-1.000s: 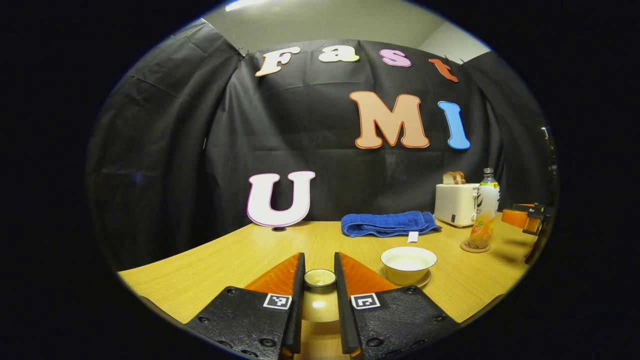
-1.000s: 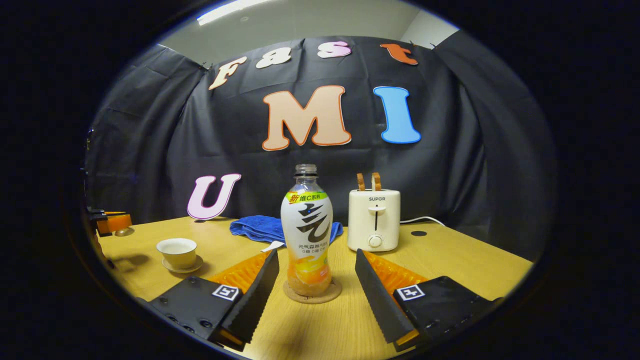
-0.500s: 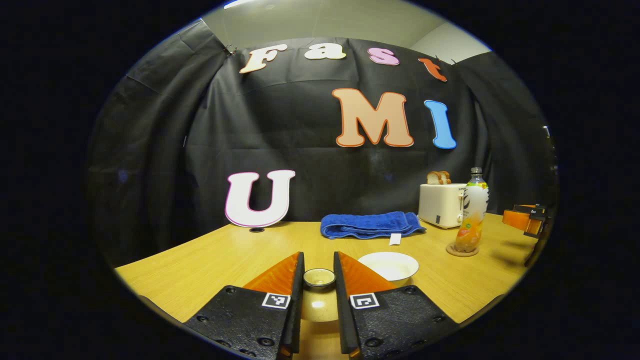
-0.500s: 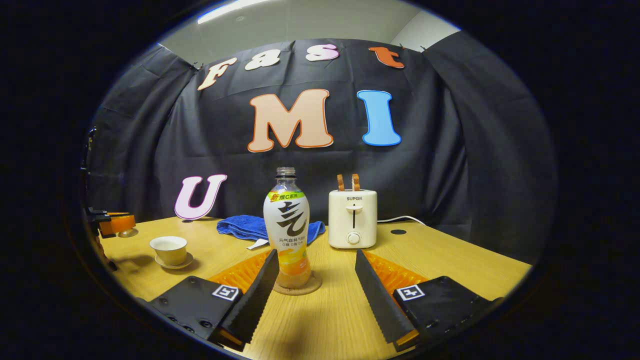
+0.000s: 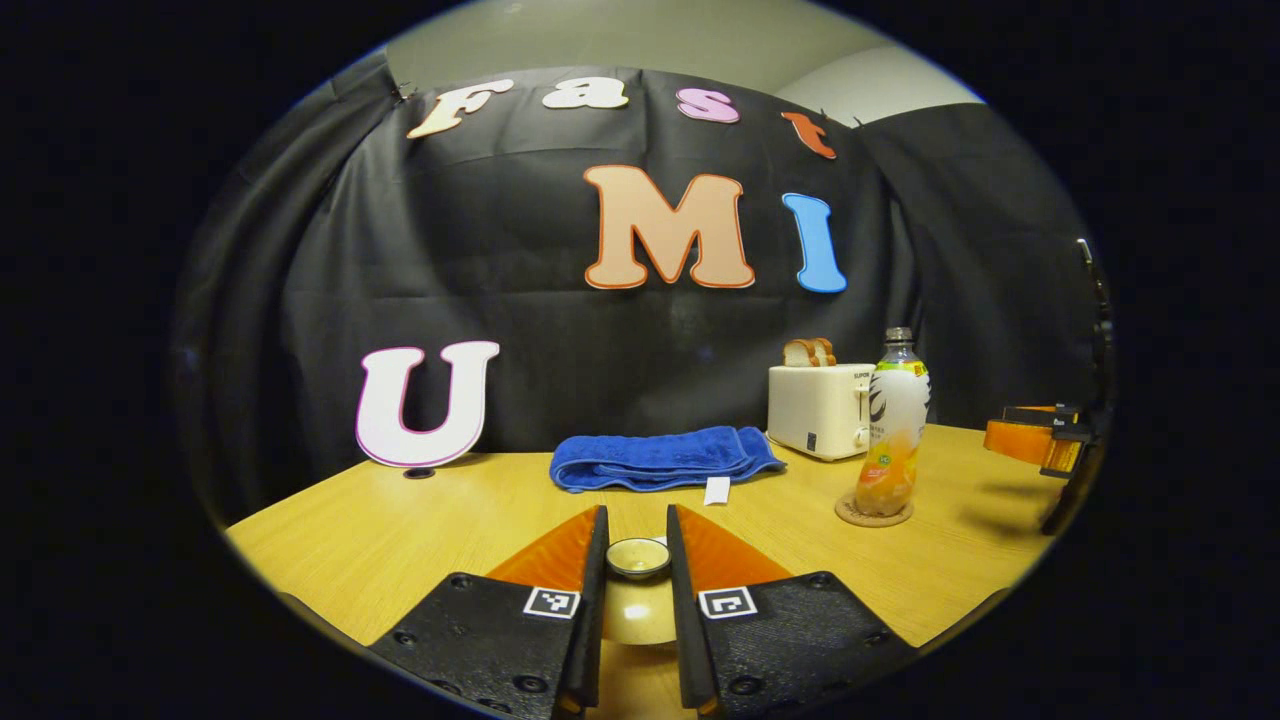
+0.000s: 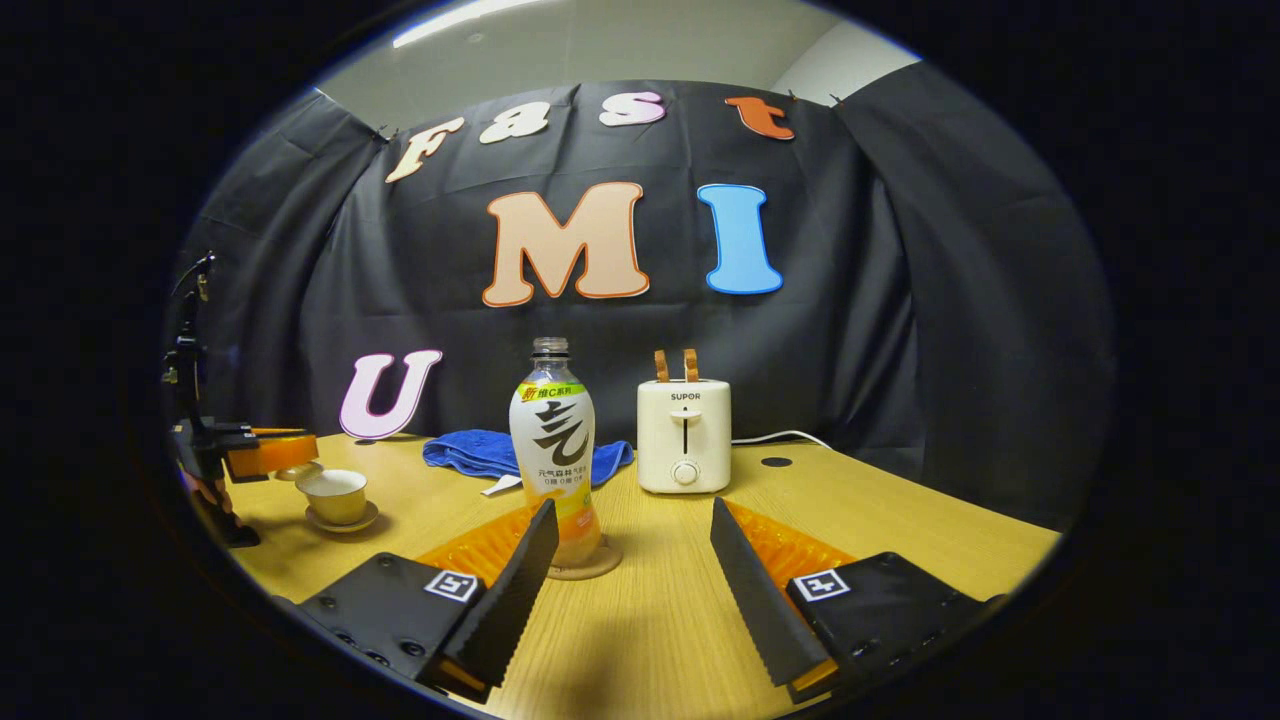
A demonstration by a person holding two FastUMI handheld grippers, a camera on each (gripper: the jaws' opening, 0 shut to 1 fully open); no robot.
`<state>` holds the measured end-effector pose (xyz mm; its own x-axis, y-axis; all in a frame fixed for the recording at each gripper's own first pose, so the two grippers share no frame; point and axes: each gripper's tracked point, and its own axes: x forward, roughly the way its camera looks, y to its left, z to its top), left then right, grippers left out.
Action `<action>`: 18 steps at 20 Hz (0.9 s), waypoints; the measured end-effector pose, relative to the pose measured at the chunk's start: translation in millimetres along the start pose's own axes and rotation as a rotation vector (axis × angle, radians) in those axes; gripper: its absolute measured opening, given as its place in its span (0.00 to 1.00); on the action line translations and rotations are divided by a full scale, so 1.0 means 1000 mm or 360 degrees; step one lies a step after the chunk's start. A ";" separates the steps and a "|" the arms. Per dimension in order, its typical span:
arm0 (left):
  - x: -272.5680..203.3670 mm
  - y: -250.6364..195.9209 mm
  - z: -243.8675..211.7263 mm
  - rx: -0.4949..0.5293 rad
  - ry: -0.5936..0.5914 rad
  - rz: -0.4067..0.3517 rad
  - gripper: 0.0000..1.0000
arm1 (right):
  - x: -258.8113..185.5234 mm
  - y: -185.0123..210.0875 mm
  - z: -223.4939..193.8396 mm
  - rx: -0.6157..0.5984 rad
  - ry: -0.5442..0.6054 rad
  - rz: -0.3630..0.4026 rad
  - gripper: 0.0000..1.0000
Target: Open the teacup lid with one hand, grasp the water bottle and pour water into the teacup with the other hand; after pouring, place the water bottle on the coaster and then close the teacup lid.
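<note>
- Left gripper view is showing the left tongs point(image 5: 637, 545) pinching the knob of the teacup lid point(image 5: 638, 557), both fingers pressing on it, with the lid's dome sitting low between them.
- Right gripper view is showing the left tongs point(image 6: 262, 450) at the far left, holding the lid above and a little left of the teacup point(image 6: 334, 494), which is sitting uncovered on its saucer point(image 6: 342, 519).
- The right tongs point(image 6: 630, 525) are standing spread wide, gripping nothing.
- The water bottle point(image 6: 553, 450) is standing upright on the coaster point(image 6: 583, 566), just ahead of the right tongs and nearer their left finger, not touching either finger.
- Behind the bottle on the counter point(image 6: 900, 520), a blue towel point(image 6: 470, 452) is lying and a white toaster point(image 6: 684, 436) is holding two slices of bread point(image 6: 675, 364).
- In the left gripper view the bottle point(image 5: 892, 425) is standing well to the right of the left tongs, with the right tongs point(image 5: 1030, 440) at the far edge.
</note>
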<state>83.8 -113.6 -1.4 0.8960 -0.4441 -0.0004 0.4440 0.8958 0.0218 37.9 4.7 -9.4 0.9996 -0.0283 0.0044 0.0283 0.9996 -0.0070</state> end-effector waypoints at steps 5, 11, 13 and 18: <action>0.017 -0.017 -0.005 0.0064 0.0050 -0.0098 0.28 | 0.000 0.000 0.001 -0.0001 0.0000 0.0000 0.97; 0.020 -0.018 -0.007 0.0047 0.0079 -0.0136 0.29 | 0.000 -0.001 0.001 -0.0001 0.0001 0.0001 0.97; 0.021 -0.019 -0.008 0.0037 0.0086 -0.0148 0.29 | 0.000 -0.001 0.001 -0.0001 0.0002 0.0004 0.97; 0.026 -0.025 -0.017 0.0087 0.0174 -0.0175 0.28 | -0.001 -0.001 0.001 0.0000 0.0003 0.0010 0.98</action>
<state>96.0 -147.3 -18.5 0.8391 -0.5318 -0.1147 0.5409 0.8382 0.0702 37.2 4.1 -8.2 0.9998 -0.0217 0.0027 0.0218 0.9997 -0.0070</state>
